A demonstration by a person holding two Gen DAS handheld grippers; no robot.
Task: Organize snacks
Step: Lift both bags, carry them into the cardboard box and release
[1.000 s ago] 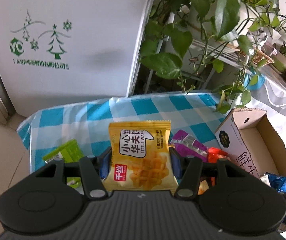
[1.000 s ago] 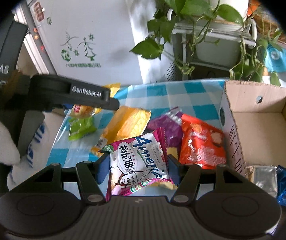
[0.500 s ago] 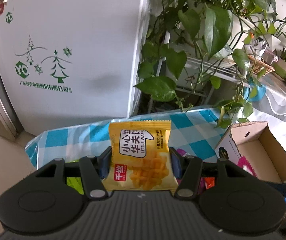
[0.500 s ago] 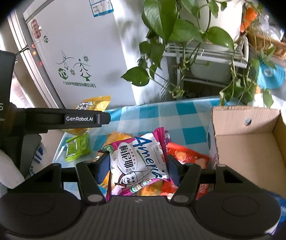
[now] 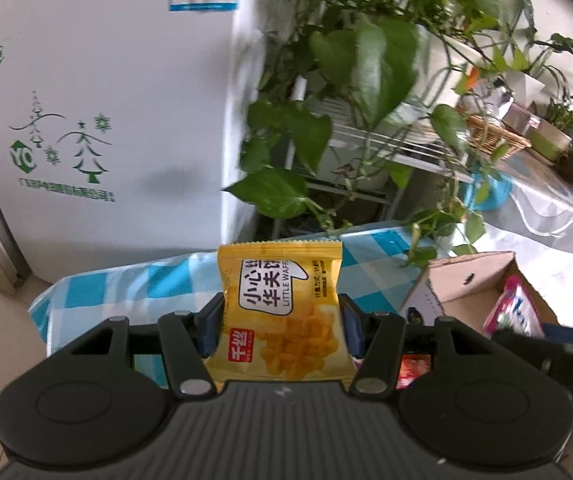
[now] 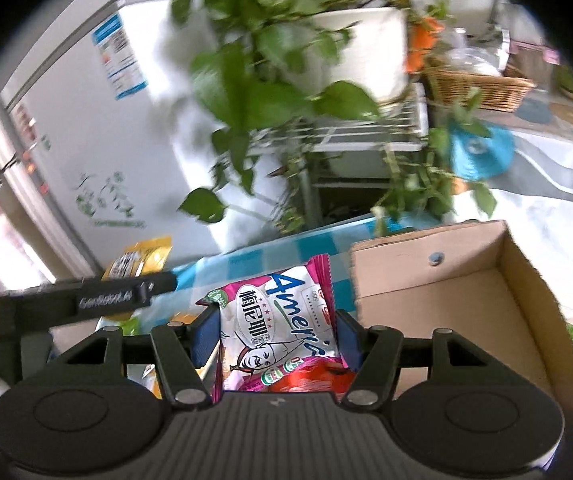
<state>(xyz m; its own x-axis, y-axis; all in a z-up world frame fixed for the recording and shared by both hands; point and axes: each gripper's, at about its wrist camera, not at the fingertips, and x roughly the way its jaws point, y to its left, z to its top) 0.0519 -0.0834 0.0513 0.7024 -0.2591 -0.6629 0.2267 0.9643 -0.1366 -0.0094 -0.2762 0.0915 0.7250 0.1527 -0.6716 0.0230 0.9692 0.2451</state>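
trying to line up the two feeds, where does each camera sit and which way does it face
Left wrist: on the left gripper, looking along its fingers past a clamped yellow waffle packet toward the fridge and plants; own fingers show.
Right wrist: on the right gripper, gripping a pink snack packet beside the cardboard box; own fingers and the left gripper show.
Shared: fridge, plants, checked tablecloth, box.

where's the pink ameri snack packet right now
In the right wrist view the pink snack packet is clamped upright in the right gripper, lifted above the checked tablecloth, just left of the open cardboard box.
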